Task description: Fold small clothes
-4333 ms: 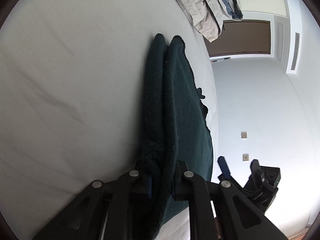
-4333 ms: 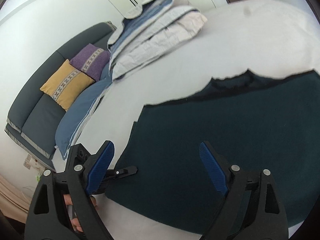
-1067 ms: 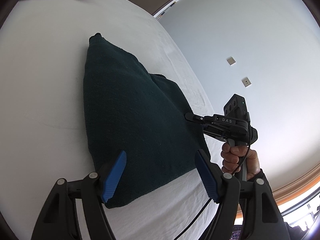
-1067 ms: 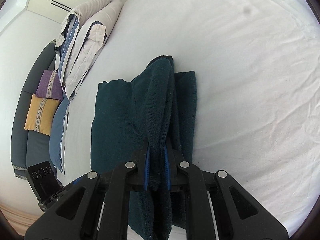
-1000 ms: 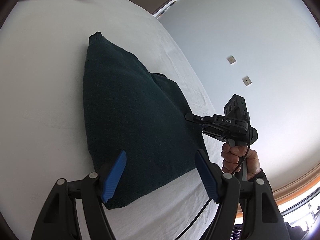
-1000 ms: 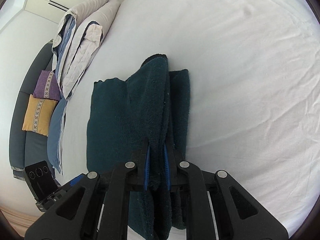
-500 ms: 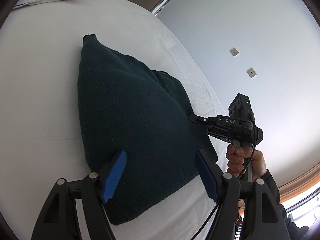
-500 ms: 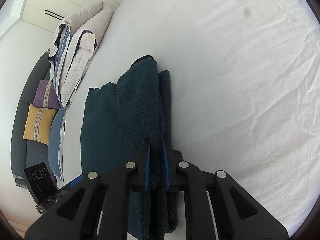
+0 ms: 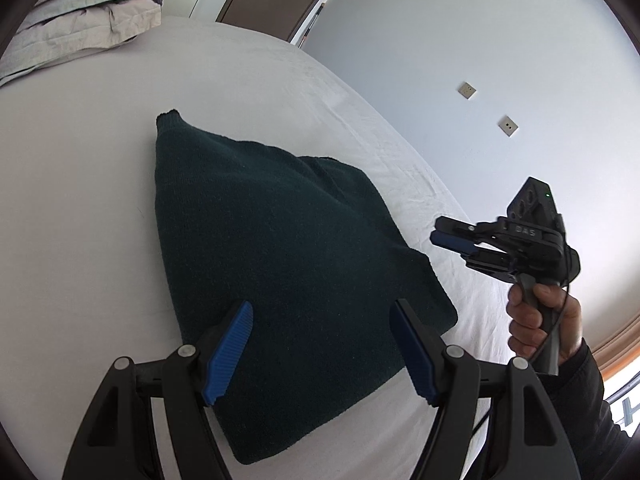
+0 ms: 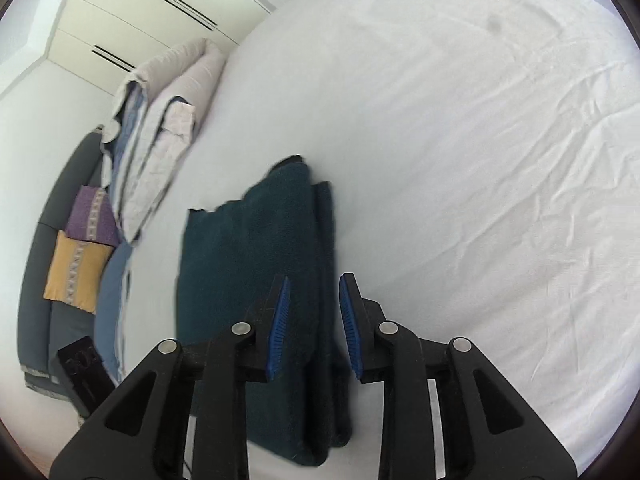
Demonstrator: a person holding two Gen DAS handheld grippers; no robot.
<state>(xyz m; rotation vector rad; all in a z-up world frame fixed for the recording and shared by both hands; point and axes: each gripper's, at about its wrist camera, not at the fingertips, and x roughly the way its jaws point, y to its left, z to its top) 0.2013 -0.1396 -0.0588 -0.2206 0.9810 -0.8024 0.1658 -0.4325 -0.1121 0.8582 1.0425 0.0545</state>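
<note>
Fingers off the dark green garment, fold laid down.

Your left gripper (image 9: 322, 354) has its fingers wide apart, empty, above the folded garment (image 9: 280, 264) on the bed (image 9: 72, 208). At 3 o'clock in the left view, your right gripper (image 10: 311, 330) has just been parting its fingers, the garment's edge between them, unpressed. A careless retreat could snag that edge and undo the fold. It reads "DAS".

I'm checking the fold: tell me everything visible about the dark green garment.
The garment is a dark green, fuzzy knit, folded into a thick, several-layered wedge. One pointed corner faces the bedding pile. It lies flat on the white sheet. Neither tongs touch it: the left hover open above, the right, just opening, have let go.
</note>
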